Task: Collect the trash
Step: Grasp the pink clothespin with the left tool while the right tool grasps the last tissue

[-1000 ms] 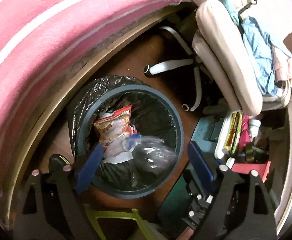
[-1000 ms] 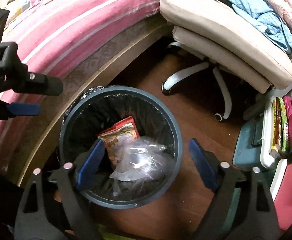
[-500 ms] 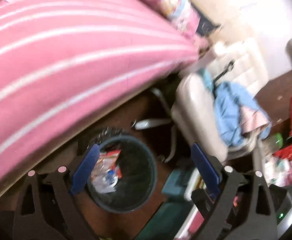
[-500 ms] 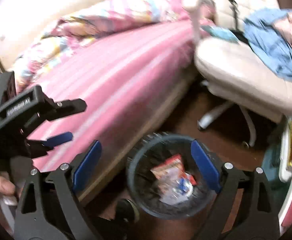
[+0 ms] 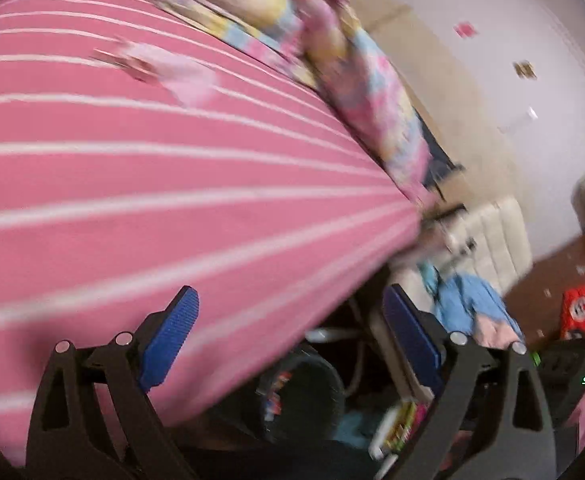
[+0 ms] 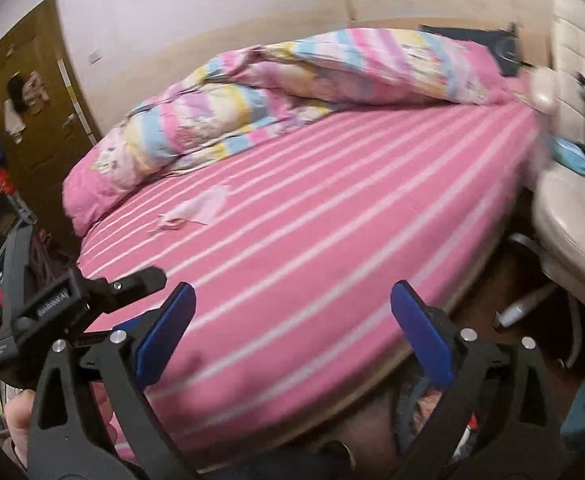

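The left gripper (image 5: 290,336) has its jaws spread wide with nothing between them, and it points over the edge of the bed (image 5: 152,184). In the right wrist view a hand (image 6: 20,420) sits at the lower left below the left gripper's body. A pale wrapper (image 6: 196,210) lies flat on the pink striped sheet, left of centre, near the crumpled quilt (image 6: 292,80). The right gripper (image 6: 292,330) is likewise spread wide and holds nothing. Below the bed edge stands the dark trash bin (image 5: 304,396), with colourful trash inside, blurred. An office chair (image 6: 572,216) stands beside the bed on the right.
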